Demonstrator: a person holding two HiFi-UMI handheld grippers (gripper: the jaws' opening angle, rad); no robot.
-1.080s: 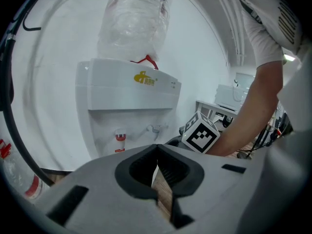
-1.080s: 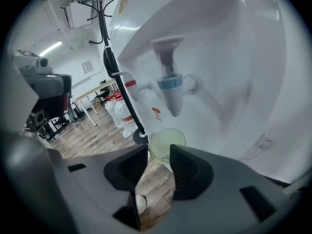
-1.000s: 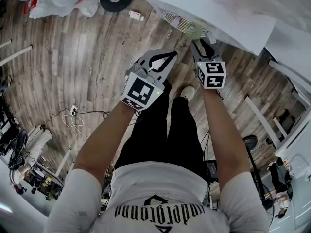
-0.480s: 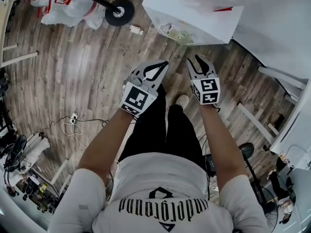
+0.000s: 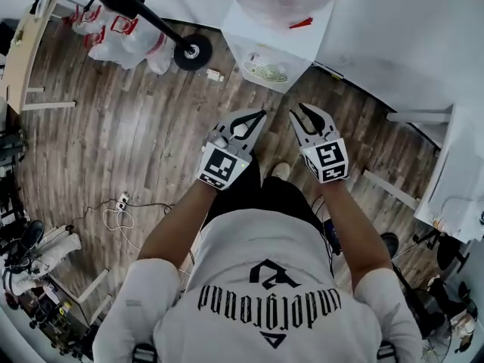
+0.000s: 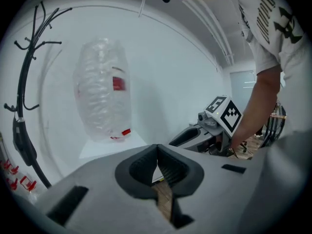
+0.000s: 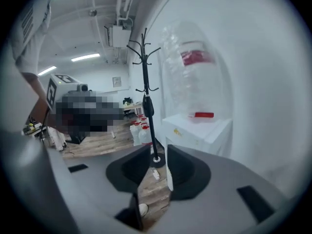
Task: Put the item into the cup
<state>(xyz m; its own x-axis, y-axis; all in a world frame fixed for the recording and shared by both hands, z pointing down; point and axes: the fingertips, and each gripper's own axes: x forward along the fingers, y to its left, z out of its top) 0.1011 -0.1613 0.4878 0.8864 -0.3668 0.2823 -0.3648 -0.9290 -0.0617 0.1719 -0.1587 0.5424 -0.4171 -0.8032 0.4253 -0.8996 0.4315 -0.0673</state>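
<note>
Grip: left tongs [image 6: 157, 146] tips together, empty | right tongs [image 7: 157, 150] closing, nothing between | bottle [image 7: 192, 72] clear, red label

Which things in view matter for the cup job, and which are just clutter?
Job:
left tongs, shut, empty
right tongs, closing, nothing between
no cup or item visible

Lying about:
water bottle
coat rack
white bags
</note>
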